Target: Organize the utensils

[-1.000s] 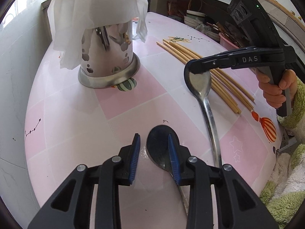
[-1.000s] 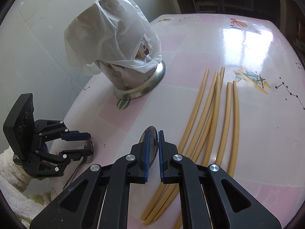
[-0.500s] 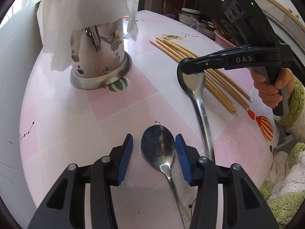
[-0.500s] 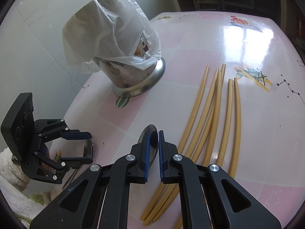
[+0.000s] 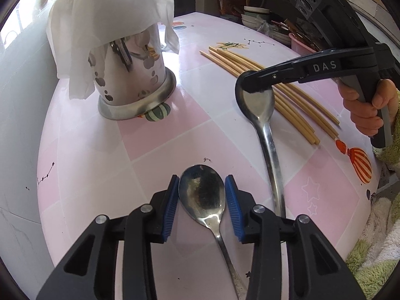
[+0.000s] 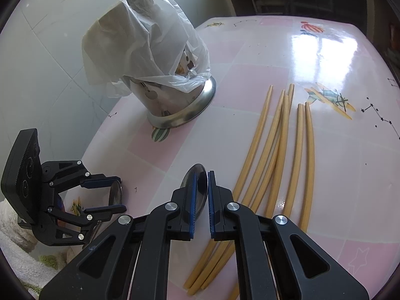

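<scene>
Two steel spoons: right gripper (image 6: 200,195) jaws clamp one; left gripper (image 5: 202,200) jaws closing around other.

Two steel spoons (image 5: 202,195) lie on the table, one at six o'clock, one at three. One metal utensil holder (image 5: 135,85) stands at eleven o'clock. Seven chopsticks (image 6: 282,155), as far as they can be told apart, lie at two o'clock

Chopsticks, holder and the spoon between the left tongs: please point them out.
Chopsticks (image 6: 281,155), right wrist view, mid-length of one stick.
Holder (image 5: 130,85), left wrist view, steel wall.
Spoon (image 5: 202,192), left wrist view, bowl.
</scene>
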Tool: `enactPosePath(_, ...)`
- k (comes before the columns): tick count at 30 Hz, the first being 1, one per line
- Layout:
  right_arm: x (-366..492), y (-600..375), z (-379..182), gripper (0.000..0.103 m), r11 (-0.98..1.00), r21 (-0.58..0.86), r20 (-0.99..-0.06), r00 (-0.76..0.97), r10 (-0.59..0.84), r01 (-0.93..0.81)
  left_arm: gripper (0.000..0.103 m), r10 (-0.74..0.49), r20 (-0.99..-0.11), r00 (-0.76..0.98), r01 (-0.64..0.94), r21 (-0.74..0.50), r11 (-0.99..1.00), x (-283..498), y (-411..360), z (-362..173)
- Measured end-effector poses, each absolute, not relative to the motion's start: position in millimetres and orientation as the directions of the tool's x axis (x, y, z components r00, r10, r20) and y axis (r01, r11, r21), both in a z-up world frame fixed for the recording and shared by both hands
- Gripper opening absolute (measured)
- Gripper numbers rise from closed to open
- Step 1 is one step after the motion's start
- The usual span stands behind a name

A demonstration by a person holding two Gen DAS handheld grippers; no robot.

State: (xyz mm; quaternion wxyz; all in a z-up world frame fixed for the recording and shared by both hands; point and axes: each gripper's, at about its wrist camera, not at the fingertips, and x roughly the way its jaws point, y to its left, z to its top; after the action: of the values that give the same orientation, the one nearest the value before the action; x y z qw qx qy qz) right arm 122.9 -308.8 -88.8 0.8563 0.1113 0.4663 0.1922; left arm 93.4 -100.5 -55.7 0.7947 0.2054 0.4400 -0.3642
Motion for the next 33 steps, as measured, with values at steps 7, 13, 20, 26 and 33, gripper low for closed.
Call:
enactPosePath(7,122,-312,-87,0.007,0.903,0.369,-0.755,0.497,0.429,-0.219,0.036,-0.4,-0.842,0.363,0.749,0.008,0.662,89,-94,-54)
enactPosePath(13,122,-312,-85,0.007,0.902,0.374,-0.75,0.502,0.432,-0.217,0.036,-0.42,-0.813,0.403,0.733,0.012,0.68,88,-87,-39)
enactPosePath(20,119,-314,-76,0.007,0.903,0.376,-0.733,0.529,0.428,-0.21,0.036,-0.463,-0.73,0.503,0.712,0.046,0.701,81,-75,-6)
enactPosePath(26,112,-311,-63,0.003,0.918,0.342,-0.722,0.57,0.392,-0.199,0.036,-0.499,-0.654,0.568,0.691,0.049,0.721,71,-63,18)
enactPosePath(33,100,-305,-39,0.0,0.942,0.276,-0.694,0.638,0.333,-0.191,0.036,-0.522,-0.585,0.621,0.672,0.055,0.738,62,-53,38)
